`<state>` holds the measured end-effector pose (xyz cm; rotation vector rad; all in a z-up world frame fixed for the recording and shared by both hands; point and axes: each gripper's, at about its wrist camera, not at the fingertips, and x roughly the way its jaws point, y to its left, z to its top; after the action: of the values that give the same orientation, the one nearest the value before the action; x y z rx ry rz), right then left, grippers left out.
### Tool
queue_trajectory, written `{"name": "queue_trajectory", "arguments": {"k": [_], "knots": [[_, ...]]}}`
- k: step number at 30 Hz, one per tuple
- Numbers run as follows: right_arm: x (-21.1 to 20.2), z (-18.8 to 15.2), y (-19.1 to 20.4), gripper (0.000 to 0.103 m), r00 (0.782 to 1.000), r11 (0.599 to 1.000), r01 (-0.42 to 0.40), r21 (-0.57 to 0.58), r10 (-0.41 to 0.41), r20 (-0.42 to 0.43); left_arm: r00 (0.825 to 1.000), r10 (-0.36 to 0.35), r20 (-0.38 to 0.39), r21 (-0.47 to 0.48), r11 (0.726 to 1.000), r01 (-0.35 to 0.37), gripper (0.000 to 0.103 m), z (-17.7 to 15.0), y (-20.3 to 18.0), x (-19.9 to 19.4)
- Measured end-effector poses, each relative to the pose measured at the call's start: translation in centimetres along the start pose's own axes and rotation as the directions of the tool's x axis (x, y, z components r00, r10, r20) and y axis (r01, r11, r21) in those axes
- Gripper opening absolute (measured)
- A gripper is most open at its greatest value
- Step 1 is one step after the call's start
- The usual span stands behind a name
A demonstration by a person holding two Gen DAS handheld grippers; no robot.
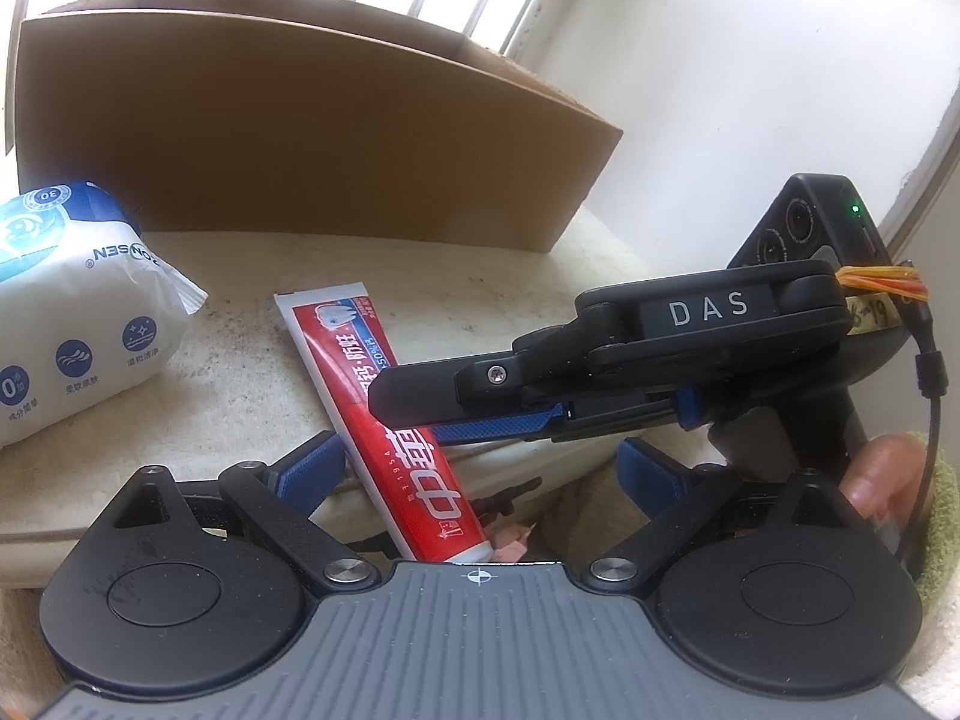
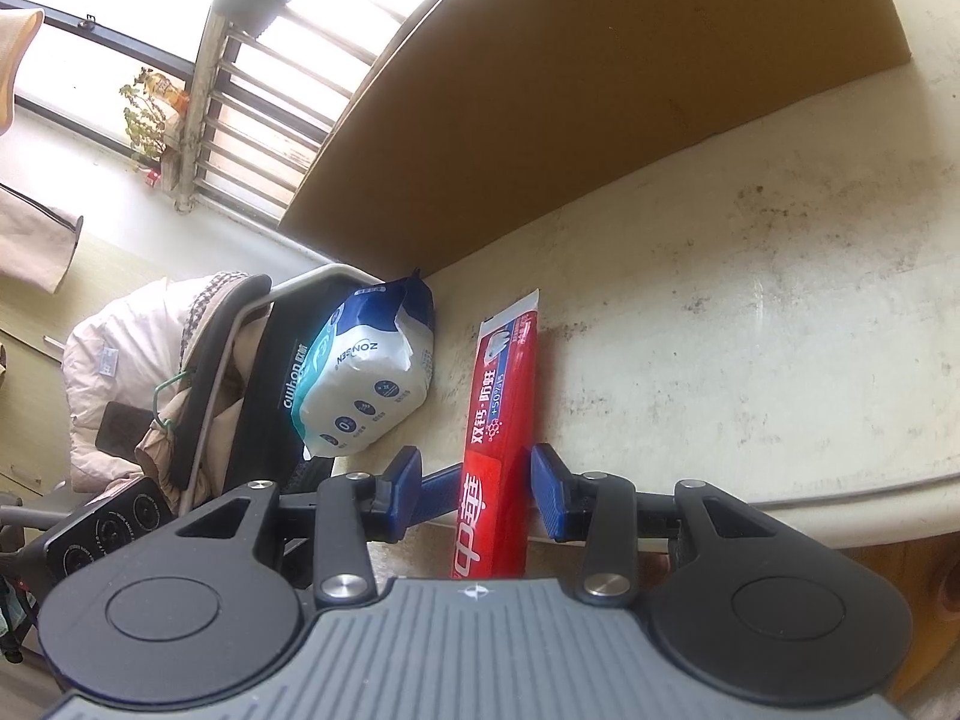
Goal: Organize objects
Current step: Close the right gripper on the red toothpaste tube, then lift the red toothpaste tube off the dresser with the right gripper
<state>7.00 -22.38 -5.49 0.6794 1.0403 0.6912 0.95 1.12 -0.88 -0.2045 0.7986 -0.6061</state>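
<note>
Gripping the toothpaste tube (image 2: 501, 420) with the right tool (image 2: 474, 483), left tool (image 1: 480, 468) wide.
Tube could slip if the pads, seemingly only touching, hold weakly.

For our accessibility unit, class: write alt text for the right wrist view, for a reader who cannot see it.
A red toothpaste tube lies between the right tool's blue fingers on a stained table. A wipes pack sits left; a cardboard box stands behind.
</note>
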Motion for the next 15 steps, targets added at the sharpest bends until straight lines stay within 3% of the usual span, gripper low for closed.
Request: {"name": "queue_trajectory", "arguments": {"k": [15], "knots": [[0.3, -0.1, 0.7, 0.041, 1.000, 0.998, 0.028, -0.063, -0.028, 0.007, 0.998, 0.037, 0.042, -0.043, 0.998, -0.035, 0.097, -0.5, -0.4, -0.9]]}}
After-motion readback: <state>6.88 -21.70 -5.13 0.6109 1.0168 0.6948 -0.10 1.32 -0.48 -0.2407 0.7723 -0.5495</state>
